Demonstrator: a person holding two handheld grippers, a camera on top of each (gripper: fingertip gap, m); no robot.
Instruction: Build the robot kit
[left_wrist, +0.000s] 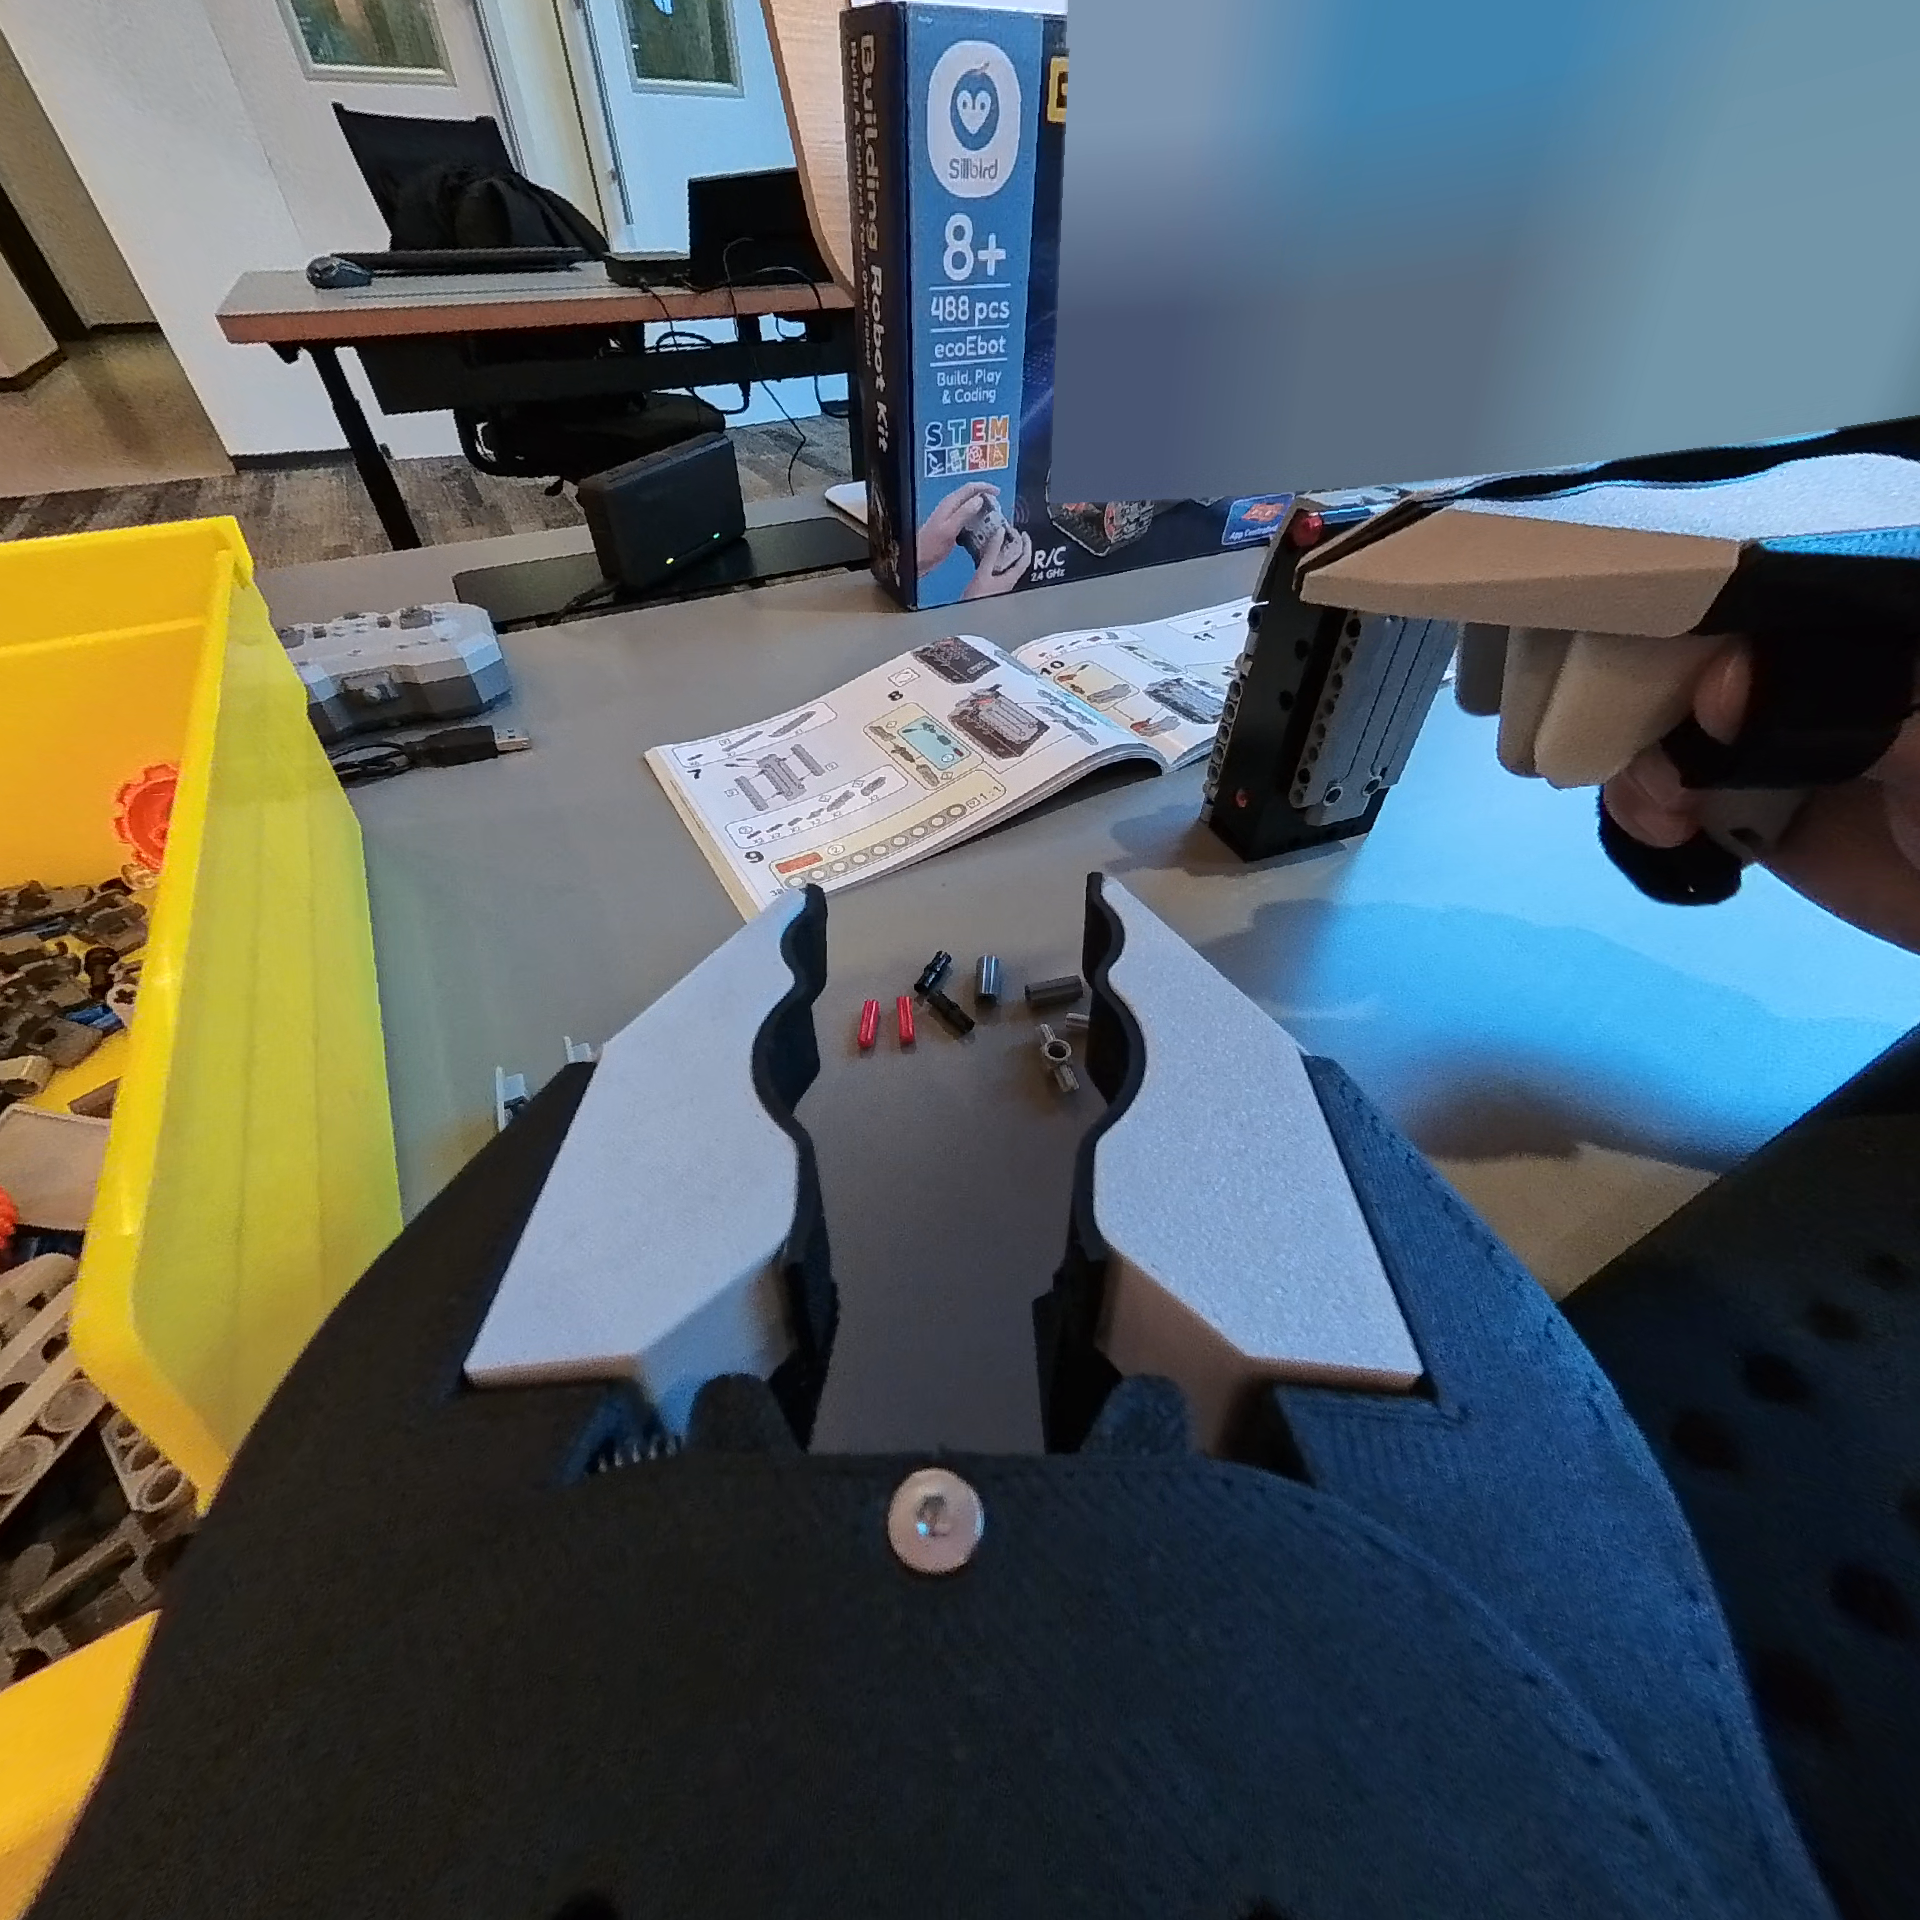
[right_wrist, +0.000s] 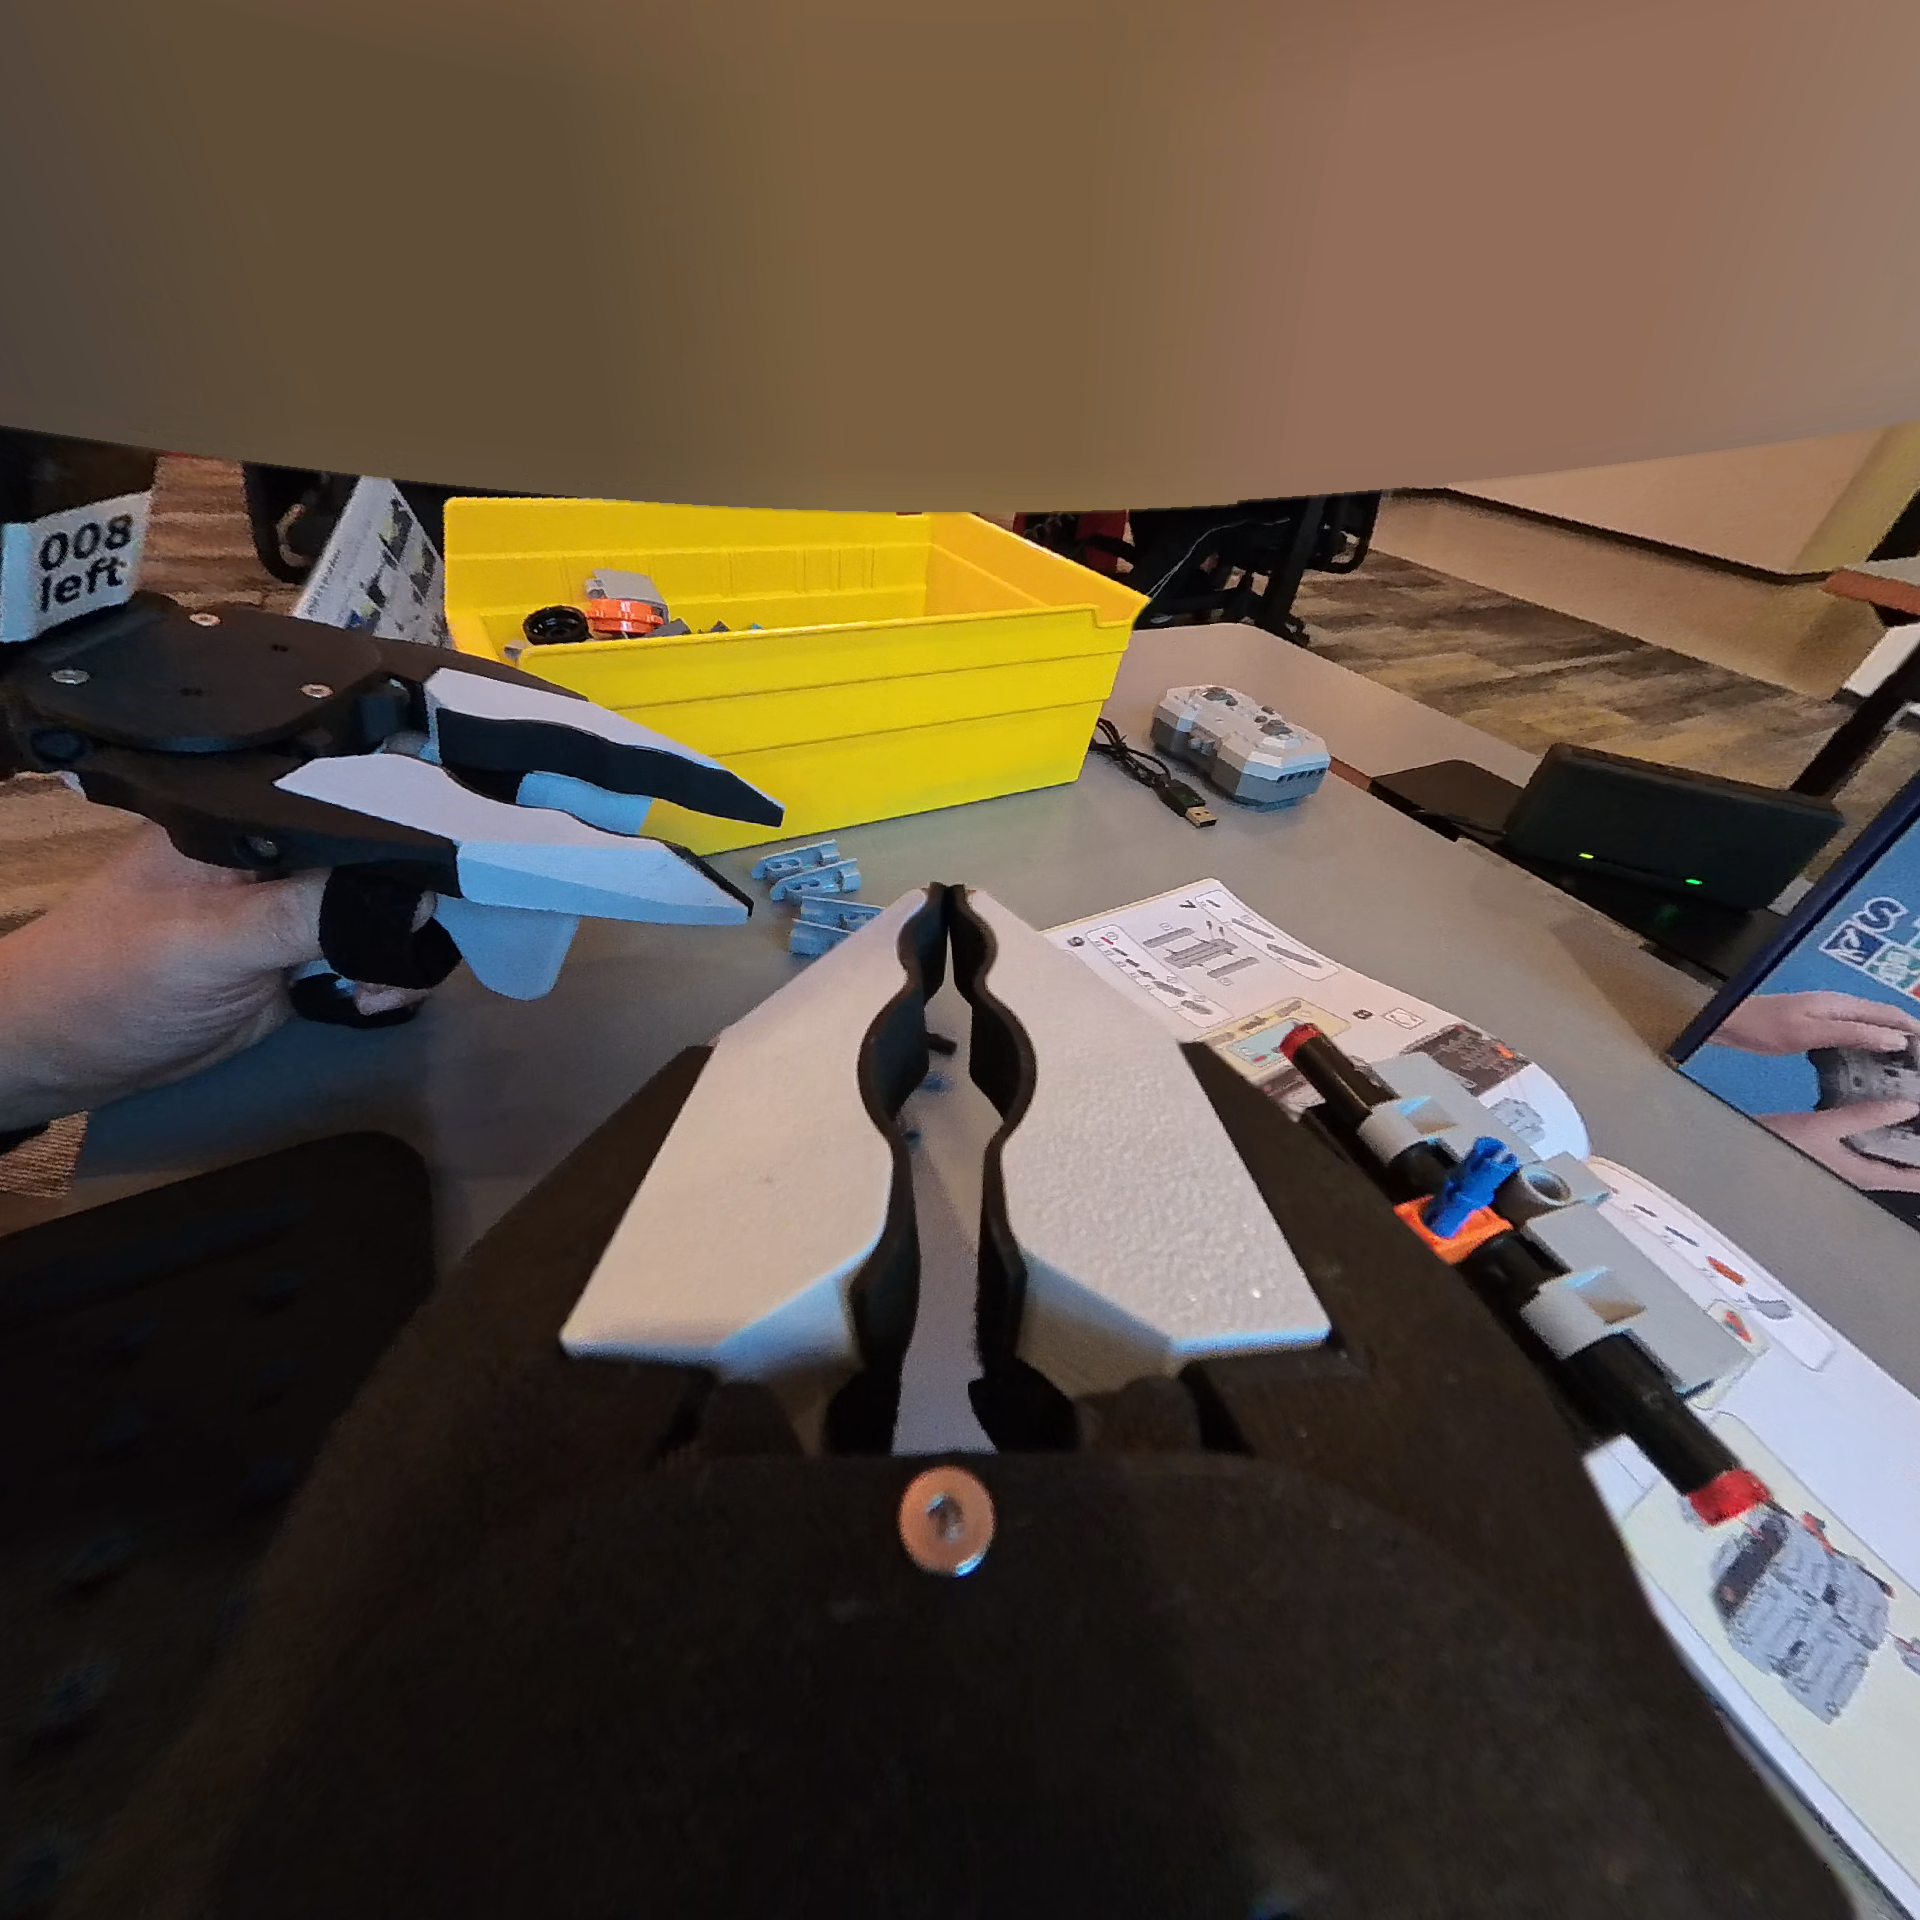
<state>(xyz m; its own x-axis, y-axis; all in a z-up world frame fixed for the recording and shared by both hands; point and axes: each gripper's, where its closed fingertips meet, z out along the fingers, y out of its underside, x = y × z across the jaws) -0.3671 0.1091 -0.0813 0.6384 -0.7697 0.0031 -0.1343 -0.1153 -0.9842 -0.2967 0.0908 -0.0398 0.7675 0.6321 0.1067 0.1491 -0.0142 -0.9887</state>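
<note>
My left gripper (left_wrist: 951, 902) is open and empty, low over the grey table (left_wrist: 582, 883). Between and just beyond its fingertips lie small loose parts: two red pins (left_wrist: 886, 1021), black pins (left_wrist: 943, 992), grey bushes (left_wrist: 987, 978) and a grey connector (left_wrist: 1058, 1056). My right gripper (right_wrist: 951, 891) is shut with nothing seen between its pads. In the left wrist view it (left_wrist: 1305, 574) rests at the top of an upright black-and-grey brick assembly (left_wrist: 1311, 717). That assembly (right_wrist: 1455, 1195), with a black axle and red ends, lies along its right side. The left gripper (right_wrist: 756, 857) shows open at the left.
A yellow bin (left_wrist: 249, 935) (right_wrist: 831, 717) of loose bricks stands left. An open instruction booklet (left_wrist: 883, 769) (right_wrist: 1195, 961), a grey controller (left_wrist: 395, 665) (right_wrist: 1236, 743) with a USB cable (left_wrist: 457, 744), a blue box (left_wrist: 966, 312) and several light grey pieces (right_wrist: 821, 883) are on the table. Left tips to right tips: about 9 cm.
</note>
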